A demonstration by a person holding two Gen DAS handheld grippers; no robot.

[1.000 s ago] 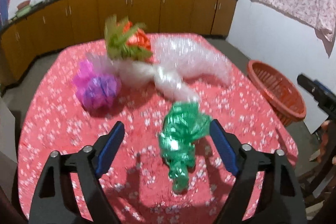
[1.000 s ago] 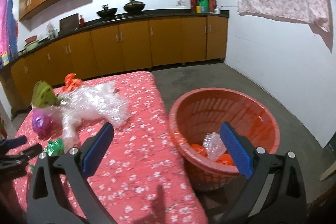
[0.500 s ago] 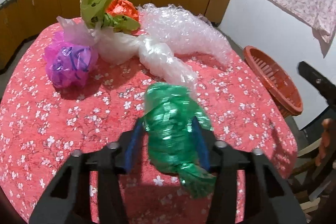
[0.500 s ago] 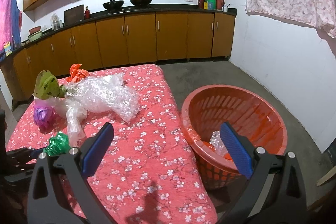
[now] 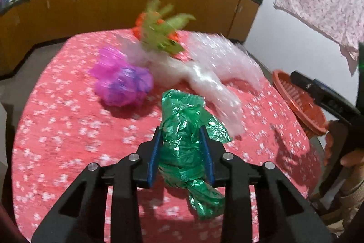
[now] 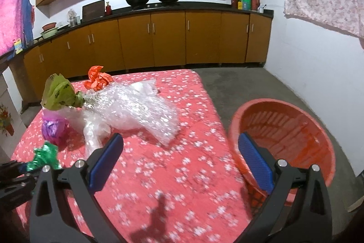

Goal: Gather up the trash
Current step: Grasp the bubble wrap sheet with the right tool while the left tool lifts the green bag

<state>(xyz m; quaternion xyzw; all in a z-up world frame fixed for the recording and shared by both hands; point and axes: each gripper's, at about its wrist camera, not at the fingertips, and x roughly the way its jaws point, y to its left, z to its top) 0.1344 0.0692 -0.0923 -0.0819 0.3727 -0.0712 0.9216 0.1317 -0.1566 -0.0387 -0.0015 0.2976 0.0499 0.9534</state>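
Left tool [image 5: 180, 145] closing – green bag [image 5: 184, 140] pinched between pads, right tool [image 6: 179, 161] wide apart.

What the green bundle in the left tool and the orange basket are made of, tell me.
Green bundle: thin plastic film, probably a bag; glossy, crinkled, slightly see-through, gathered between the closing left tool.
Orange basket: looks like moulded rigid plastic; smooth, shiny, with slotted walls and a rolled rim.

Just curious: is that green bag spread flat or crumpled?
Crumpled: the green bag is a wrinkled wad between the closing left gripper pads.
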